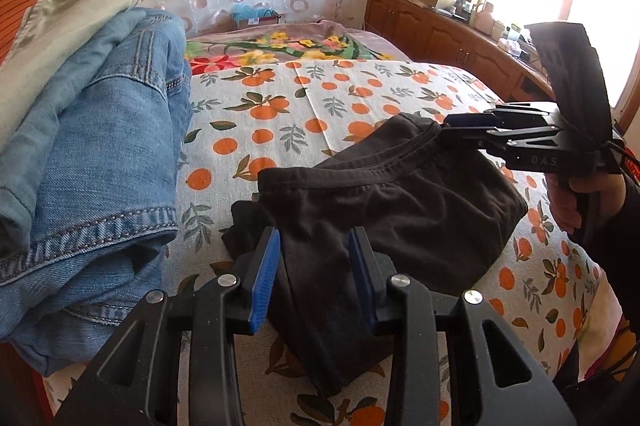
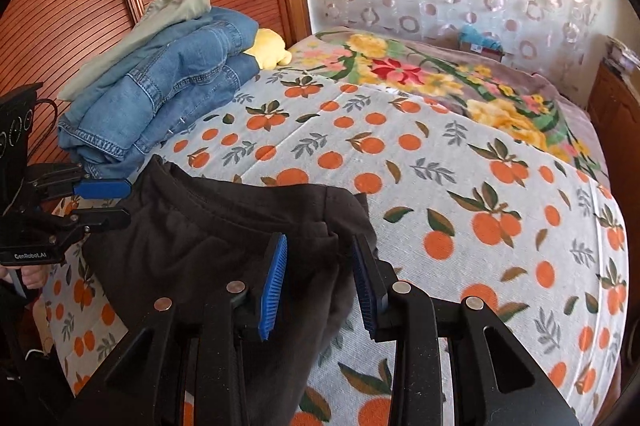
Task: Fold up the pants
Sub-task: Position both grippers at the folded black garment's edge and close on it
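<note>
1. Black pants are lying folded into a compact bundle on the bed, which is wearing an orange-print cover, close to its near edge.
2. The left gripper is hovering over one end of the bundle with its blue-padded fingers spread apart; dark cloth is showing in the gap between them, but the pads are not pressing on it, so it is released.
3. The right gripper is sitting at the opposite end, by the waistband, its fingers likewise parted with a fold of the pants rising between them; it is not clamping the cloth.
4. In the left wrist view the right gripper's tip is appearing right at the waistband edge, and whether it is touching the fabric cannot be told.
5. A stack of blue jeans with a pale green garment on top is resting on the bed beside the wooden headboard, just beside the black pants.
6. A yellow soft toy is peeking out behind the stack.
7. A floral blanket is covering the far part of the bed.
</note>
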A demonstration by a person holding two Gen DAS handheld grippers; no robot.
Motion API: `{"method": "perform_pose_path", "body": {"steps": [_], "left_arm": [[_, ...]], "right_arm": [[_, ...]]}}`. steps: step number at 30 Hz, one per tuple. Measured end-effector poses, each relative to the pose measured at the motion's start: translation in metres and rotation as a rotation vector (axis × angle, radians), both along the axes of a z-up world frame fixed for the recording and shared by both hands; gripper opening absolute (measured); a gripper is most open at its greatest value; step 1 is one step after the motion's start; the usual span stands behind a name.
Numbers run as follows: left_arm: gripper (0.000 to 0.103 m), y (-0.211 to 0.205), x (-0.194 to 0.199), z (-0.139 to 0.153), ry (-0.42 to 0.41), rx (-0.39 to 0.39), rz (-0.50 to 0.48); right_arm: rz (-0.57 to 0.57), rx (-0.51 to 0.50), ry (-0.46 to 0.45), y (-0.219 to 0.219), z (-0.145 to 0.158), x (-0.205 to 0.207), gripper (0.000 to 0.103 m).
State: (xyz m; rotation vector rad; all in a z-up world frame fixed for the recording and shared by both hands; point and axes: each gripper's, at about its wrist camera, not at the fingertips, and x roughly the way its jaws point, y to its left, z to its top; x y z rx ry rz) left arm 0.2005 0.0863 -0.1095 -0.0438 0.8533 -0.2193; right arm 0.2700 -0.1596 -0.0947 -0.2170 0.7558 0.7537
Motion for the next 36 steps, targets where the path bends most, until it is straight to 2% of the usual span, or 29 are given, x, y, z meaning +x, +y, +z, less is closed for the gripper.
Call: {"method": "perform_pose_path", "body": {"steps": [1,2,3,6,10,14,16,17,20,21,22,24,31,36], "left_arm": [[0.037,0.000,0.000,0.000,0.000,-0.001,0.001],[0.037,0.001,0.000,0.000,0.000,-0.002,0.003],[0.037,0.001,0.000,0.000,0.000,-0.003,0.004],[0.037,0.001,-0.001,0.001,-0.004,-0.004,0.005],[0.037,0.001,-0.002,0.001,-0.009,-0.004,0.009],[0.037,0.001,-0.004,-0.001,-0.003,-0.008,0.015],[0.037,0.000,-0.005,-0.002,0.001,-0.009,0.017],[0.037,-0.001,-0.006,-0.003,0.002,-0.006,0.018],[0.037,-0.002,-0.008,-0.004,-0.001,0.002,0.022],[0.039,-0.002,-0.008,-0.005,0.000,0.000,0.025],[0.046,-0.001,-0.008,-0.006,0.000,-0.004,0.032],[0.049,-0.001,-0.010,-0.008,0.000,-0.013,0.042],[0.049,-0.001,-0.017,-0.010,-0.001,-0.023,0.062],[0.049,0.002,-0.024,-0.014,0.003,-0.062,0.114]], "right_arm": [[0.006,0.003,0.001,0.001,0.000,0.002,0.034],[0.015,0.007,0.001,0.002,0.001,0.003,0.019],[0.020,0.004,-0.006,0.004,0.002,0.002,0.013],[0.022,0.028,-0.050,0.004,0.011,0.000,0.007],[0.013,0.060,-0.118,0.004,0.021,-0.004,0.006],[-0.007,-0.003,-0.100,0.013,0.008,0.003,0.006],[-0.026,-0.032,-0.074,0.014,-0.001,0.007,0.008],[-0.035,-0.033,-0.066,0.013,-0.003,0.007,0.013],[-0.050,-0.009,-0.062,0.005,-0.001,0.003,0.019],[-0.059,-0.008,-0.067,0.003,0.001,0.000,0.026],[-0.065,-0.009,-0.070,0.002,0.003,-0.002,0.031],[-0.065,-0.005,-0.060,-0.001,0.003,-0.004,0.043],[-0.065,-0.028,0.014,-0.006,-0.008,0.001,0.047],[-0.067,0.002,0.049,-0.006,-0.012,0.005,0.047]]}}
